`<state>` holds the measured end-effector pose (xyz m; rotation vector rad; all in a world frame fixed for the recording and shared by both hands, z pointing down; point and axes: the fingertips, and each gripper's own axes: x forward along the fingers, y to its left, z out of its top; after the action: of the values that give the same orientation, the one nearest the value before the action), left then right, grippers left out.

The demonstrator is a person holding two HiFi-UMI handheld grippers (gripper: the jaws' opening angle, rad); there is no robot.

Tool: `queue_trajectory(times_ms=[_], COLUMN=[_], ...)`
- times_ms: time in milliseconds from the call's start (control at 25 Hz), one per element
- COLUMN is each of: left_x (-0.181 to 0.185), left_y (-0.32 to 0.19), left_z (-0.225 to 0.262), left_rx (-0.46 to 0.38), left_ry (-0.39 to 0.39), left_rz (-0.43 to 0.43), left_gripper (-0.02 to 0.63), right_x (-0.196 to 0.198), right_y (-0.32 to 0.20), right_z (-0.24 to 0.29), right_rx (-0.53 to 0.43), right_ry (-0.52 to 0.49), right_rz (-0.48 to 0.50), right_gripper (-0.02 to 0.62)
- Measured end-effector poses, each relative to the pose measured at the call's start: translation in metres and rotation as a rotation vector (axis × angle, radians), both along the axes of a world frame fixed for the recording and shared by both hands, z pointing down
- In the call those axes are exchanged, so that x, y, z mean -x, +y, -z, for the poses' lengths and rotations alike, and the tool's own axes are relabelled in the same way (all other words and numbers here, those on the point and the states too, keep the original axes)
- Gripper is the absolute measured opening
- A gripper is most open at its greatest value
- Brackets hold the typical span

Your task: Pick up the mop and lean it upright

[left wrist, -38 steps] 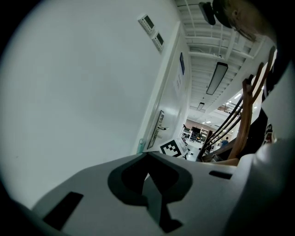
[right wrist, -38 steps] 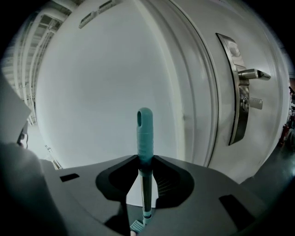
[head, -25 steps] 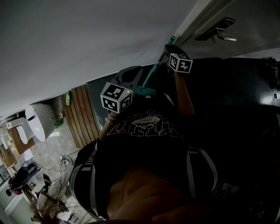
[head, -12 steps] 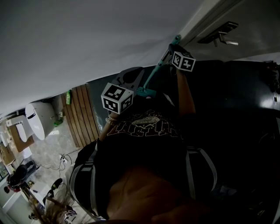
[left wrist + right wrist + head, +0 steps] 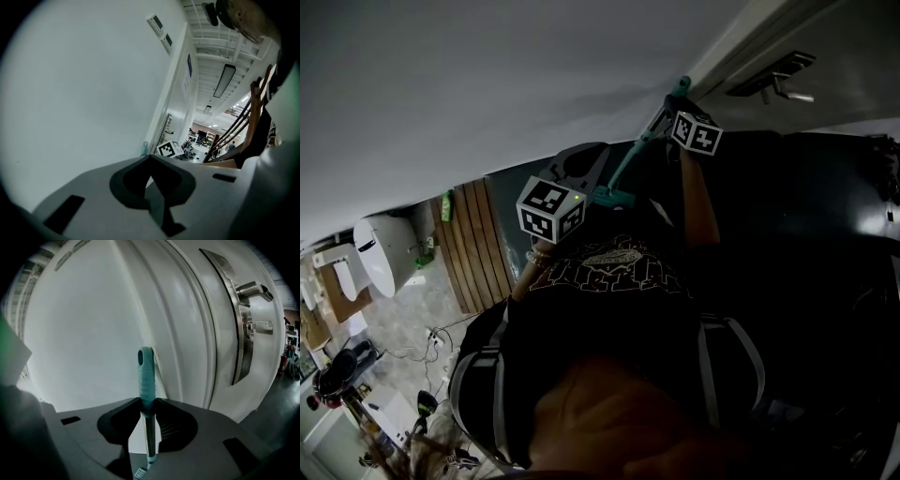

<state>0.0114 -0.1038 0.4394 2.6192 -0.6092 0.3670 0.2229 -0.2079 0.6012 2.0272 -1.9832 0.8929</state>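
At the white wall, the right gripper is clamping the teal-gripped metal mop handle, apparently steadying it upright for leaning; the left gripper is idling closed, empty.

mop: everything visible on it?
The mop has a ribbed teal grip with a hang hole at its tip, over a shiny metal-looking shaft. The right gripper is shut on it where grip meets shaft. It stands roughly upright, tip close to the white wall by the door frame; contact there is unclear. Head view: teal fitting lower down.
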Motion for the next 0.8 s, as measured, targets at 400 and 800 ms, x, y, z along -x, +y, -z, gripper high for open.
queue_trajectory(times_ms=[400, 800], left_x=[-0.003, -0.008], left_y=[-0.002, -0.001], left_z=[0.001, 0.001], left_rx=[-0.002, -0.002], left_ry=[-0.002, -0.001], left_rz=[-0.014, -0.035], left_gripper=[0.046, 0.046], right_x=[0.006, 0.007], right_y=[0.009, 0.03], right_z=[0.01, 0.038], right_rx=[-0.018, -0.083], right_ry=[0.021, 0.032], right_rz=[0.024, 0.009], right_gripper=[0.112, 0.11])
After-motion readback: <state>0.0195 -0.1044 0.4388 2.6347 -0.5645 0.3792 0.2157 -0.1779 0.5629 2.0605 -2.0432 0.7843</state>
